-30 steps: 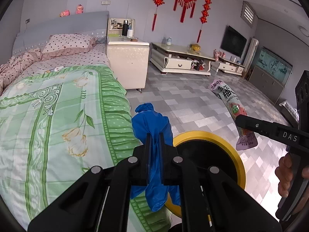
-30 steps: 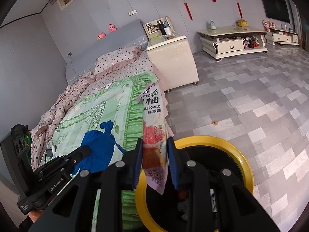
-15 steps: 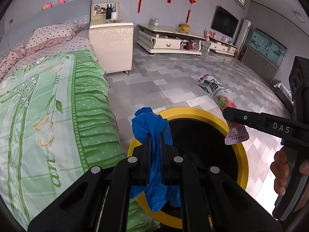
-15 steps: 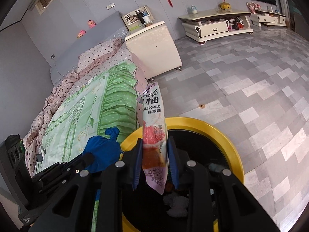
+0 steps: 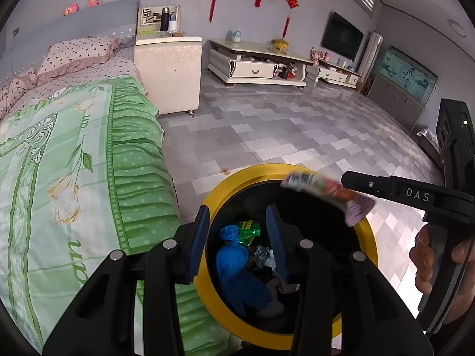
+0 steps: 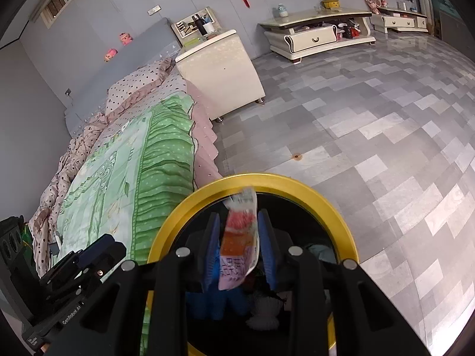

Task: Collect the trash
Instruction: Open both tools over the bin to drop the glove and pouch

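Note:
A black trash bin with a yellow rim [image 5: 368,237] [image 6: 190,204] stands on the floor beside the bed. My left gripper [image 5: 237,237] is open over the bin mouth. The blue glove [image 5: 237,273] lies inside the bin on other trash, beside a green wrapper [image 5: 248,230]. My right gripper [image 6: 239,246] is open over the bin, with the pink and white drink pouch [image 6: 240,240] loose between its jaws, blurred and tilting. In the left wrist view the pouch [image 5: 326,191] hangs at the tip of the right gripper above the bin's far rim.
The bed with a green floral cover [image 5: 74,163] runs along the left, touching the bin. A cream nightstand [image 5: 169,71] and a low TV cabinet [image 5: 255,68] stand farther back. Grey tiled floor [image 5: 297,124] spreads to the right.
My left gripper opened and the blue glove dropped into the bin. My right gripper opened and the pouch is slipping down. Both grippers moved over the bin.

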